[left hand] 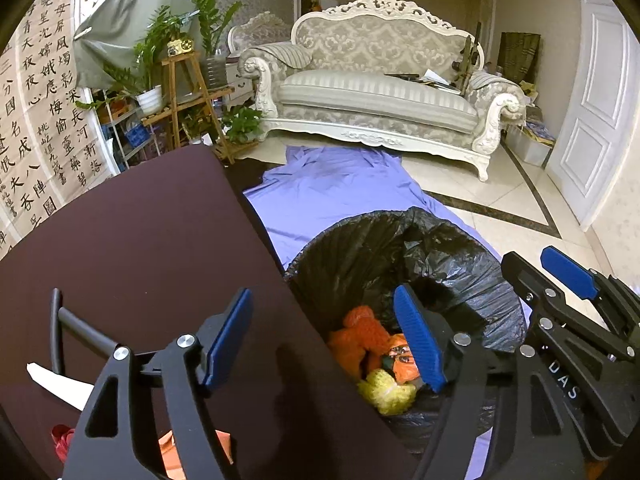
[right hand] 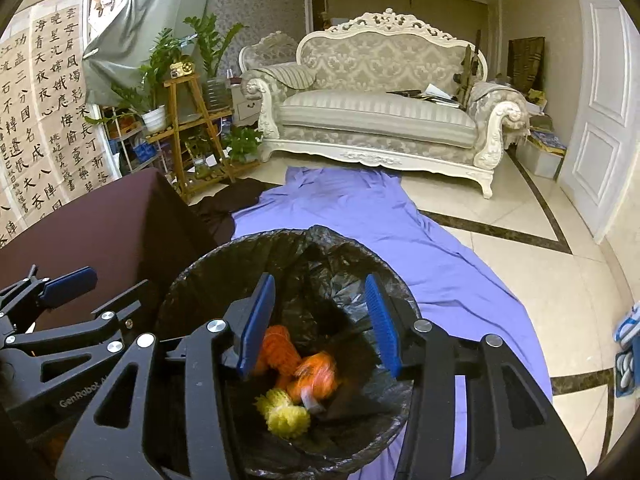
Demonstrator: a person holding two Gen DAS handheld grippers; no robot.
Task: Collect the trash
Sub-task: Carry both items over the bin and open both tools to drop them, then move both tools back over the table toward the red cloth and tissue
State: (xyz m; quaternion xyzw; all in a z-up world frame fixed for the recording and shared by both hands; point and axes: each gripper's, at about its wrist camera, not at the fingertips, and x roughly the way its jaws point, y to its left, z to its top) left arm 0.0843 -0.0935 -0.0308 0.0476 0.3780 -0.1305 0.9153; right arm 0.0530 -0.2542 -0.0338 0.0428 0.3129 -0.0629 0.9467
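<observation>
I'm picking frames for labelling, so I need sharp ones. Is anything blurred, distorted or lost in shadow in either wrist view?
Right wrist view: the orange trash in the black-lined bin is motion-smeared, while the yellow piece is sharper. Left wrist view: the bin contents look sharp; the dark table shows little detail. Both views: fisheye bends the door and blacks out the corners.

The big paper sheet (right hand: 44, 128) at the upper left has rows of black Chinese writing. One gripper (right hand: 48, 360) says "GenRobot"; another (left hand: 568, 360) says "DAS".
</observation>
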